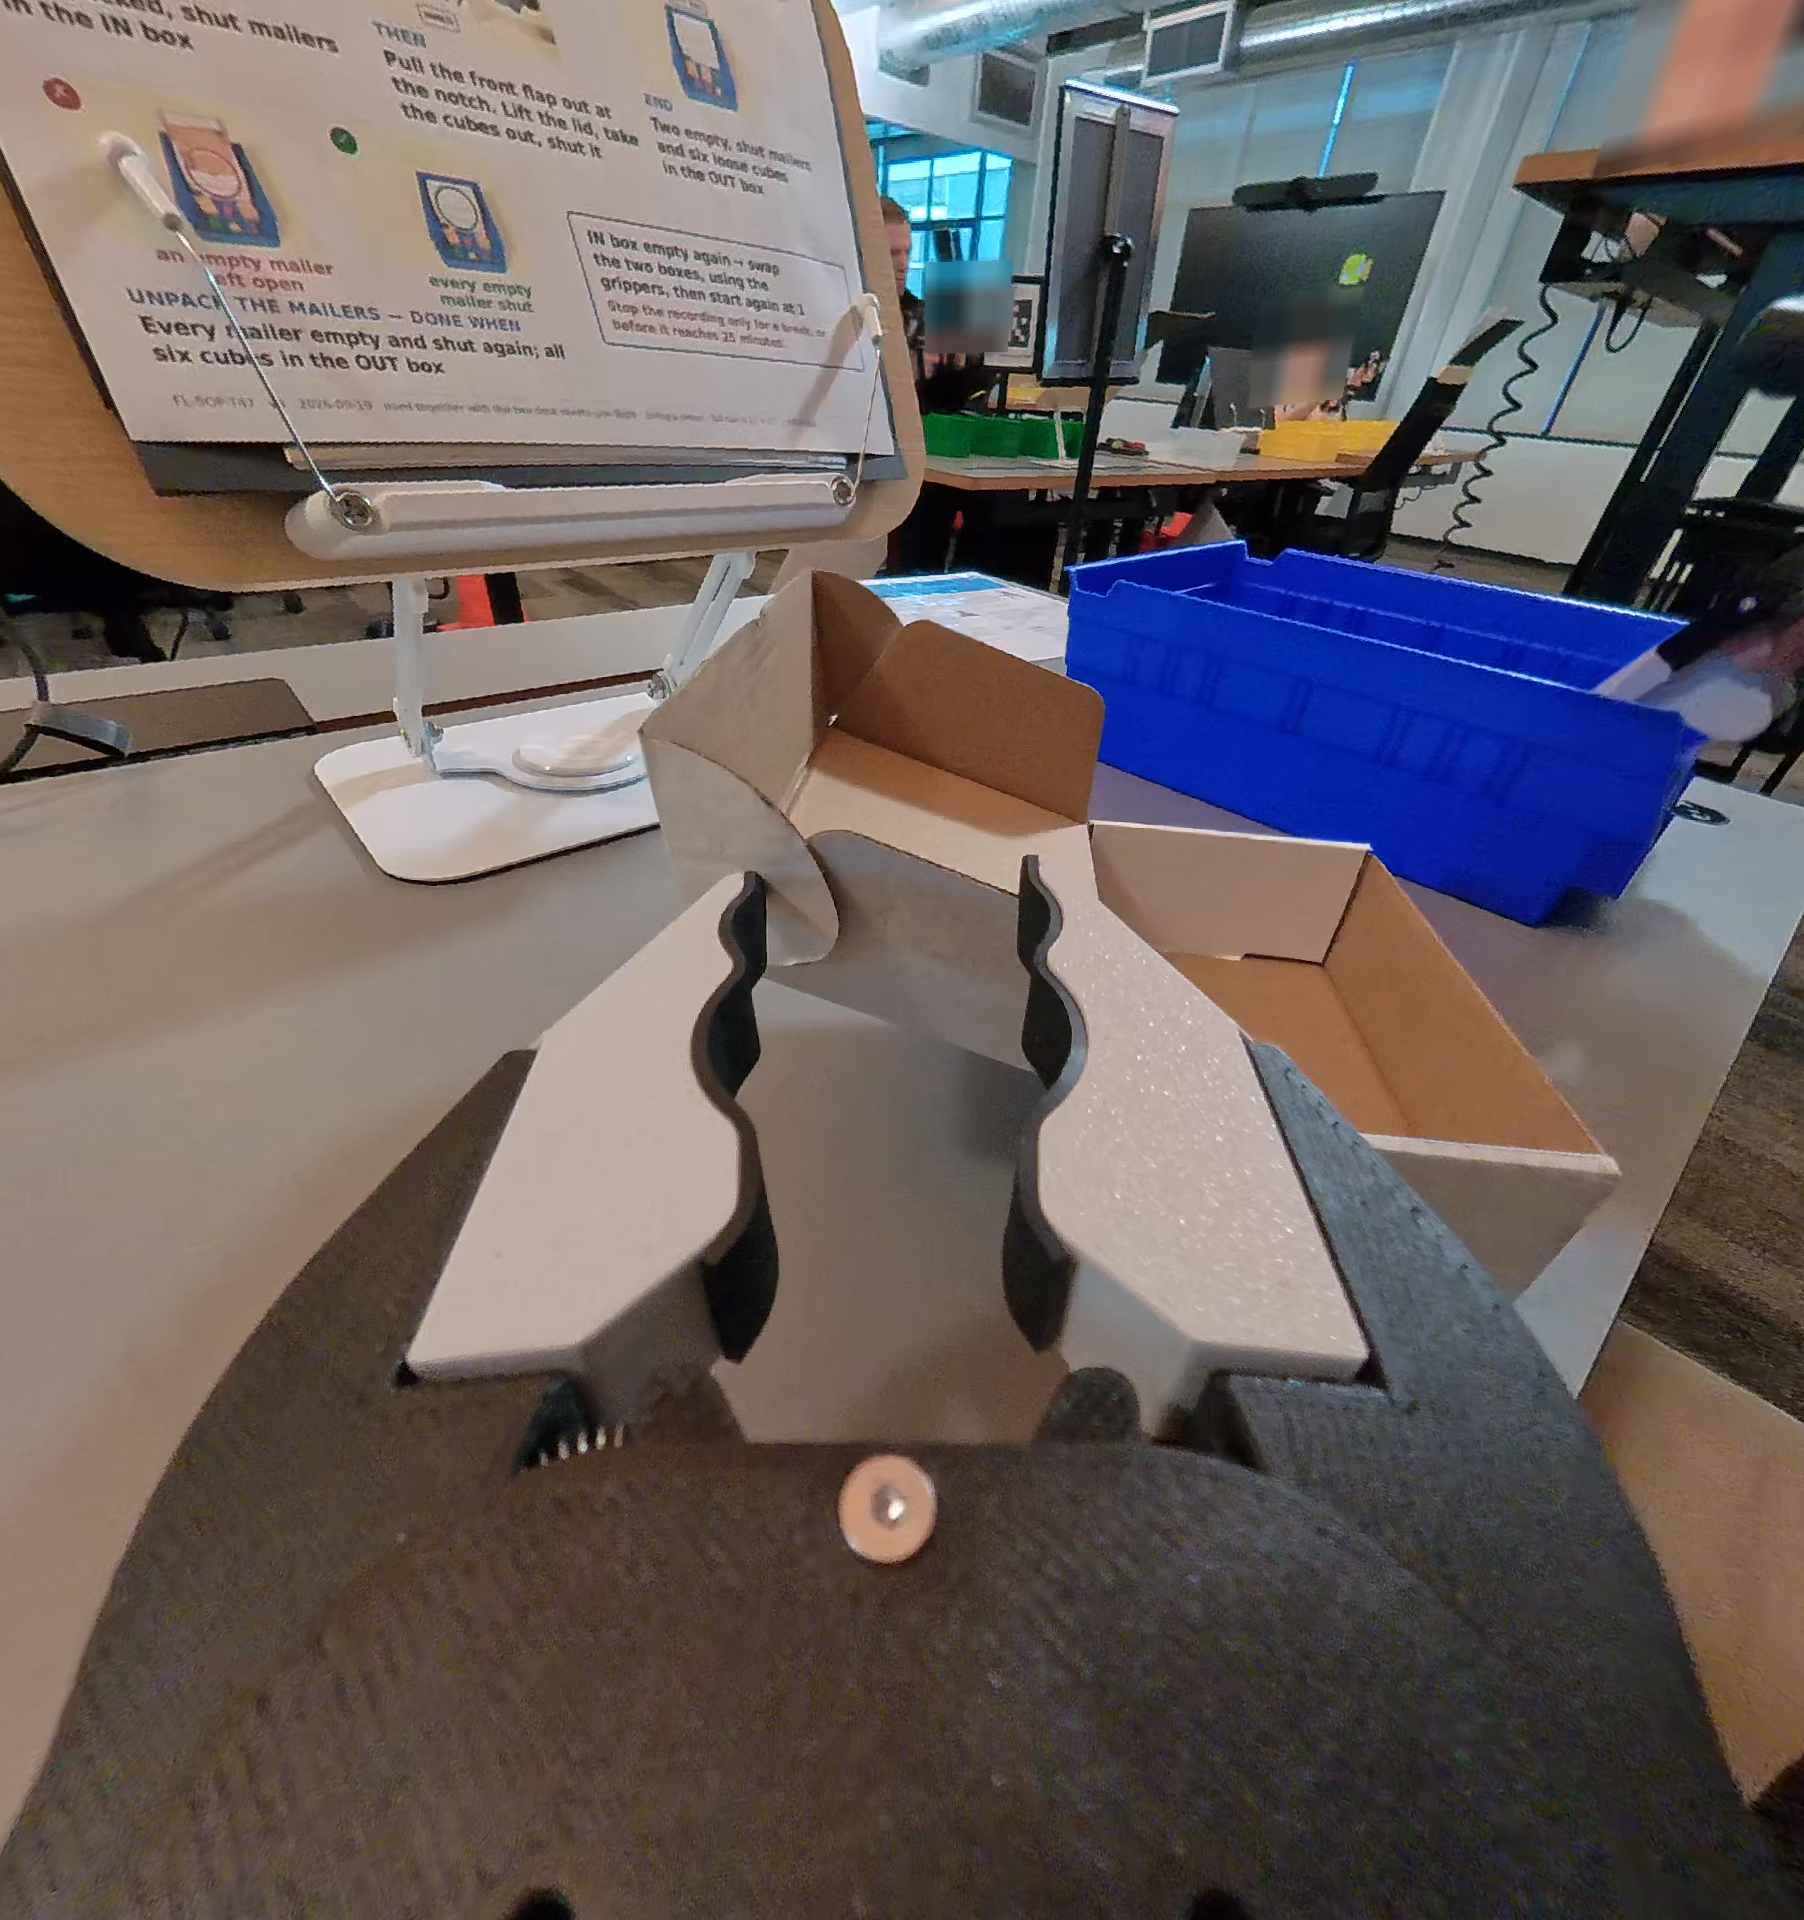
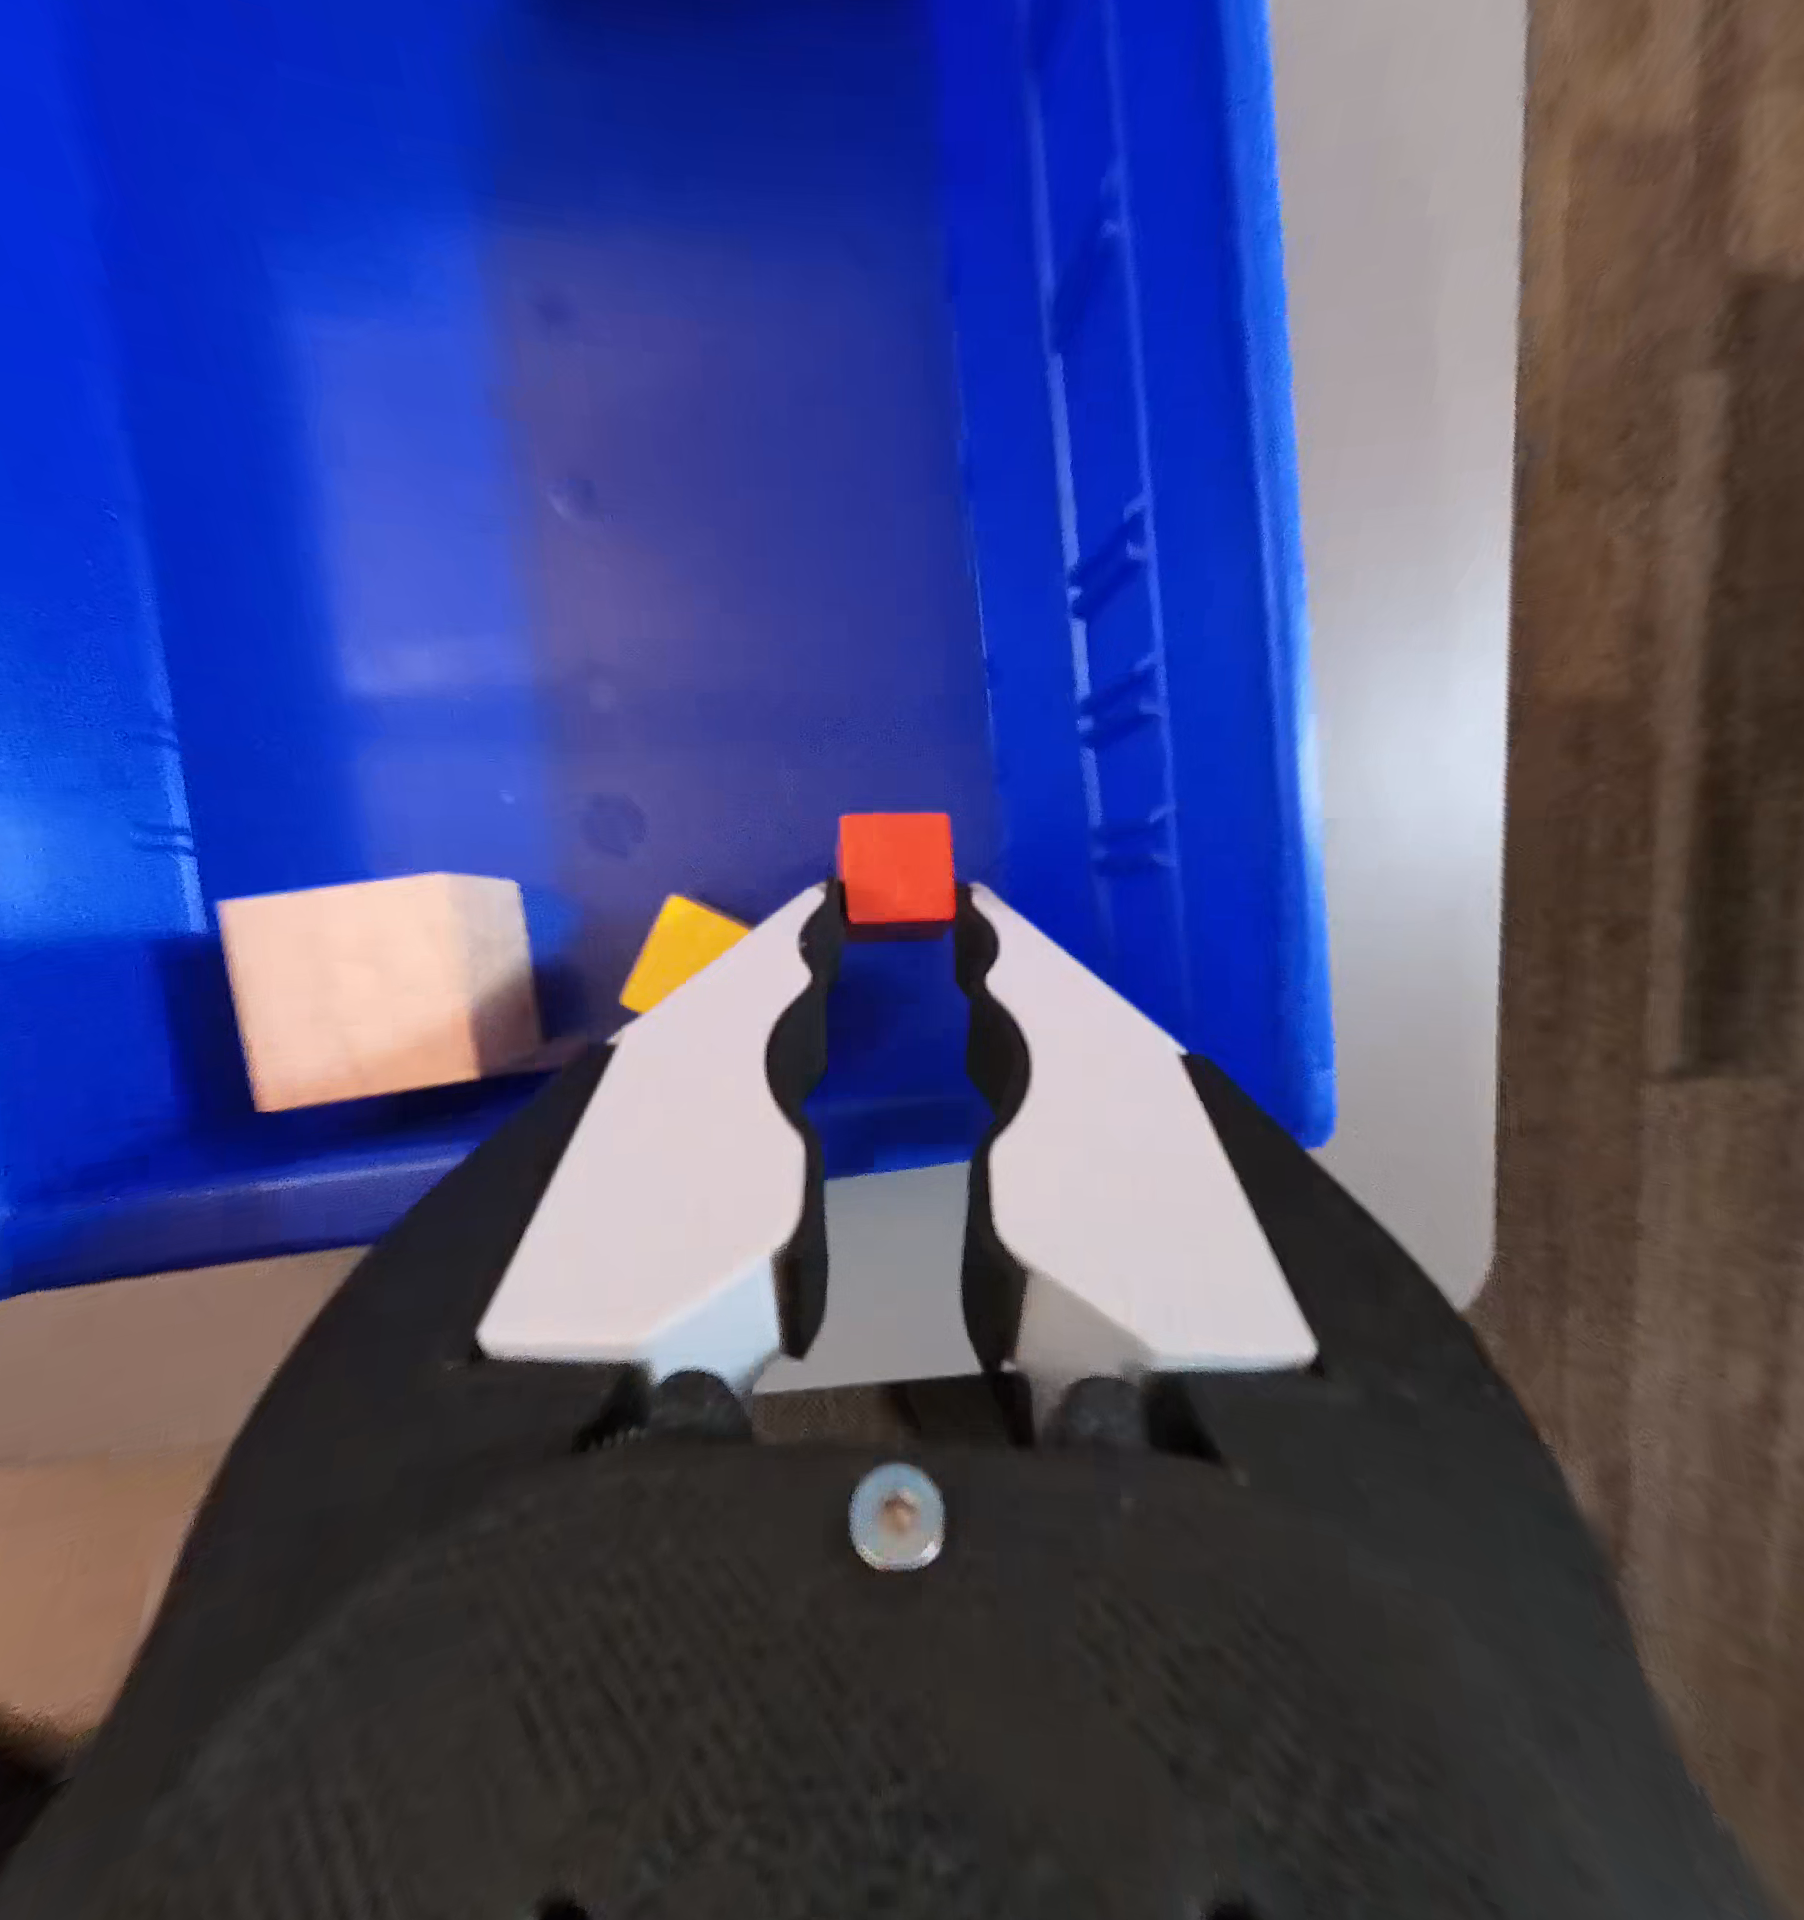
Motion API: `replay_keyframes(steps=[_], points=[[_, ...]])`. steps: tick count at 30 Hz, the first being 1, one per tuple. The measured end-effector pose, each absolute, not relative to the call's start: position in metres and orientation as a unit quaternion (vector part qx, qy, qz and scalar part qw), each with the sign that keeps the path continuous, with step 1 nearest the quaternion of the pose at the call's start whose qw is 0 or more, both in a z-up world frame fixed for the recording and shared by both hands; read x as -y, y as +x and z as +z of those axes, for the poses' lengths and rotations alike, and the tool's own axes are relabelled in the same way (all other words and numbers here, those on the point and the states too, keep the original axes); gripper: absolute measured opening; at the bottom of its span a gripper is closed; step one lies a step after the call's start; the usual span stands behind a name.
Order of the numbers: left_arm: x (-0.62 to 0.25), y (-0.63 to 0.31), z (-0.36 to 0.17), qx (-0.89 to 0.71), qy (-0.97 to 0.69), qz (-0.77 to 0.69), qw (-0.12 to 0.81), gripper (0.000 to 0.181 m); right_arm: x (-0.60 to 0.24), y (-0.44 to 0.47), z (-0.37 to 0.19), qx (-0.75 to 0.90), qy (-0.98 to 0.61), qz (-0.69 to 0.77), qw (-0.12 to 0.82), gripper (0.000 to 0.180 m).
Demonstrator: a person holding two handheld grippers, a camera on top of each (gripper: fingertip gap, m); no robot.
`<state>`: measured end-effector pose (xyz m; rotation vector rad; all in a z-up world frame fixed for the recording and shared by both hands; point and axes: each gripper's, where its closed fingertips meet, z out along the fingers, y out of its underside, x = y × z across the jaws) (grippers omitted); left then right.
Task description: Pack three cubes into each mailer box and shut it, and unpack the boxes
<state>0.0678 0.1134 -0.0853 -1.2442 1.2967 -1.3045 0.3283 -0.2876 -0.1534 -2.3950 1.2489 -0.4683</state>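
**Red cube pinched over the bin: carry it level**

The right gripper [image 2: 896, 902] fills the near view, its jaws closed on the red cube [image 2: 896, 868] at the very tips; below lies the blue bin [image 2: 462, 416], with a plain wood cube [image 2: 378, 987] at nine o'clock and a yellow cube [image 2: 682, 948] half hidden behind the left finger. The grip is shallow, so I judge a steady squeeze and a slow, level carry wise; whether the cube is coming or going cannot be told. The left gripper [image 1: 893, 899] has its jaws apart, holding nothing, its left tip just beside the lid flap of the open mailer [image 1: 1293, 997] at twelve o'clock; no cube shows inside. It could steady that lid.
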Motion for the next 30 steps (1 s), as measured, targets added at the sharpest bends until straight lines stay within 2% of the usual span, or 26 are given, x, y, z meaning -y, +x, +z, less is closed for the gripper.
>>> replay_keyframes(steps=[9,16,20,24,26,30], points=[[-0.113,0.067,-0.085,-0.526,-0.497,-0.525,0.448,0.048,0.298,0.324,-0.173,-0.437,-0.873,-0.182,0.119,0.021],[-0.113,0.066,-0.085,-0.526,-0.496,-0.526,0.447,0.048,0.296,0.324,-0.157,-0.436,-0.869,-0.195,0.131,0.035],[-0.113,0.066,-0.085,-0.526,-0.496,-0.526,0.448,0.048,0.26,0.328,-0.109,-0.385,-0.863,-0.252,0.21,0.043],[-0.113,0.066,-0.085,-0.526,-0.496,-0.527,0.447,0.048,0.149,0.289,-0.059,-0.246,-0.847,-0.222,0.415,0.04],[-0.112,0.066,-0.084,-0.526,-0.494,-0.53,0.445,0.048,0.094,0.249,-0.054,-0.172,-0.842,-0.172,0.482,0.041],[-0.11,0.065,-0.083,-0.531,-0.485,-0.531,0.448,0.049,0.017,0.179,-0.07,-0.085,-0.824,-0.114,0.548,0.045]])
